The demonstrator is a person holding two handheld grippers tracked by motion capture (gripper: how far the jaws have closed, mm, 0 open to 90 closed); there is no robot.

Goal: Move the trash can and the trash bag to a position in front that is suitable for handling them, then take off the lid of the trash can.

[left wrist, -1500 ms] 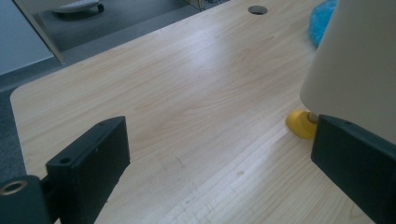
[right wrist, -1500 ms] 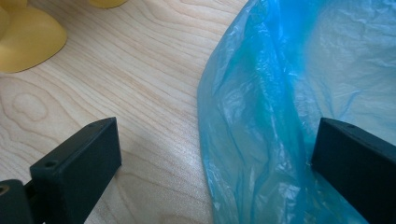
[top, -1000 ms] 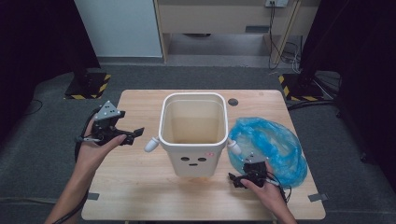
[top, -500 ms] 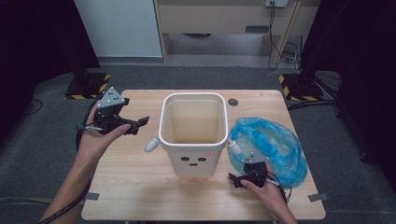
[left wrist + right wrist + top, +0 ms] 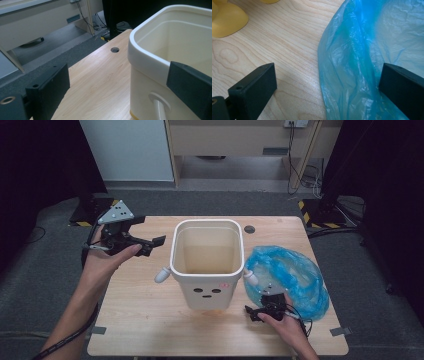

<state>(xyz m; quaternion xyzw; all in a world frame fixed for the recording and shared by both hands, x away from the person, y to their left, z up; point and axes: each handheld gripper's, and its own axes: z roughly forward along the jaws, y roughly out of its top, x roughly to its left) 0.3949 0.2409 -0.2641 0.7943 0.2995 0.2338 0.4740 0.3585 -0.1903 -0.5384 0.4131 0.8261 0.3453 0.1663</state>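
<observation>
Left gripper (image 5: 150,242): you hold it raised off the table, left of the bin (image 5: 207,265) and level with its rim; jaws spread wide, nothing between them, touching nothing.
Left gripper view: one jaw stands over the table (image 5: 100,82), the other in front of the bin's (image 5: 175,50) near wall just under the rim; whether it touches that wall you cannot tell.
Right gripper (image 5: 257,312): your hand rests it low on the table, right of the bin's front corner, at the near edge of the bag (image 5: 290,275).
Right jaws: spread wide, with the bag's (image 5: 362,62) edge lying loose in the gap; not pinched.
Bag: crumpled flat on the table, just right of the bin.
Bin: upright at mid-table.
</observation>
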